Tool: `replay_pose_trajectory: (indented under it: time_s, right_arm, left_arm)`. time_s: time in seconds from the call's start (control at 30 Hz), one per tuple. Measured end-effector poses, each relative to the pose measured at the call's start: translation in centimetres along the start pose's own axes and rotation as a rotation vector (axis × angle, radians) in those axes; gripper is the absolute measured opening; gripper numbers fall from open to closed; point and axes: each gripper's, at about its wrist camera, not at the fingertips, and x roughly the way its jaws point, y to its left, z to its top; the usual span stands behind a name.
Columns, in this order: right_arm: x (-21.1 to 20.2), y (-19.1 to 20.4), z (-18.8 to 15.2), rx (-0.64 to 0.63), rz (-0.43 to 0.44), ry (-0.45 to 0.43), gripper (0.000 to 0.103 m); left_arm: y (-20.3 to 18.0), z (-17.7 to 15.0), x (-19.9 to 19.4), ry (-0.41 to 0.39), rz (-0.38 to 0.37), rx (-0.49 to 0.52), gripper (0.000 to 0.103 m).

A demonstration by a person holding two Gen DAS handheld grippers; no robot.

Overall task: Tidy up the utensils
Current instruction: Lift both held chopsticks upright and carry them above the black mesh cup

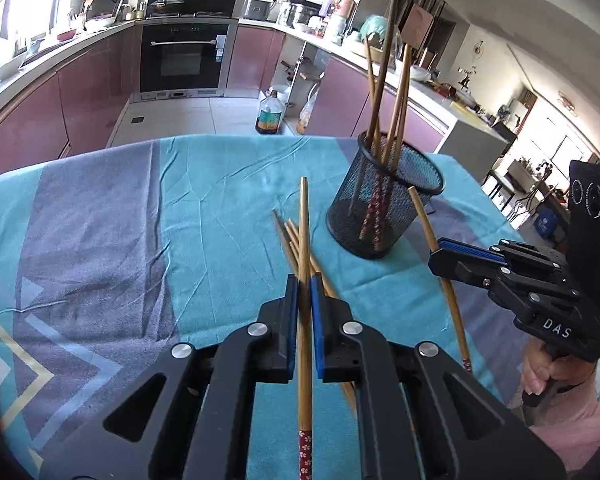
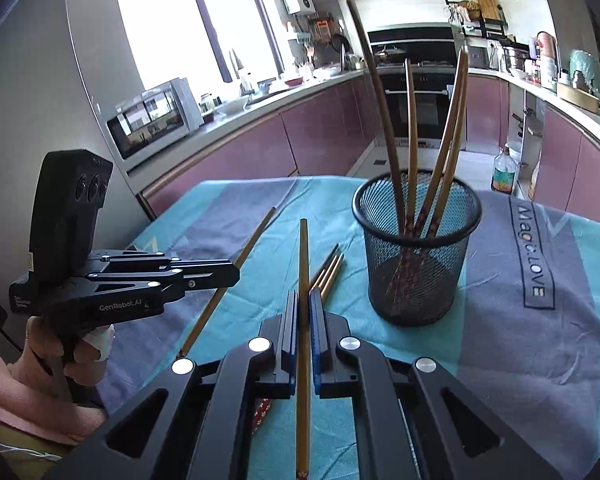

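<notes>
Left gripper [image 1: 304,280]: jaws clamped on one bamboo chopstick [image 1: 304,240], lifted clear of the cloth-covered counter [image 1: 140,220]. Right gripper [image 2: 304,296]: jaws likewise closed tight on a second chopstick [image 2: 303,280], tip pointing toward the counter's far edge. Loose chopsticks [image 1: 288,240] lie in a small bundle mid-counter, beneath both held ones. Black mesh cup [image 2: 416,260] stands upright nearer the far edge (several chopsticks [image 2: 412,120] already standing in it, leaning apart).
</notes>
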Motion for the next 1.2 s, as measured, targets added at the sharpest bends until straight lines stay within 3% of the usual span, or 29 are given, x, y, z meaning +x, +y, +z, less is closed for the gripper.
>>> replay_pose_trajectory:
  time_s: [0.73,1.2]
  right_arm:
    - [-6.3,-0.9,2.9,0.009,0.010,-0.215,0.005]
    - [-8.6,-1.6,6.4,-0.025,-0.029,-0.315,0.005]
  left_arm:
    - [-1.8,2.0,-9.6,-0.202,-0.162,0.034,0.007]
    - [-4.0,6.7,-10.6,-0.309,-0.187,0.056,0.007]
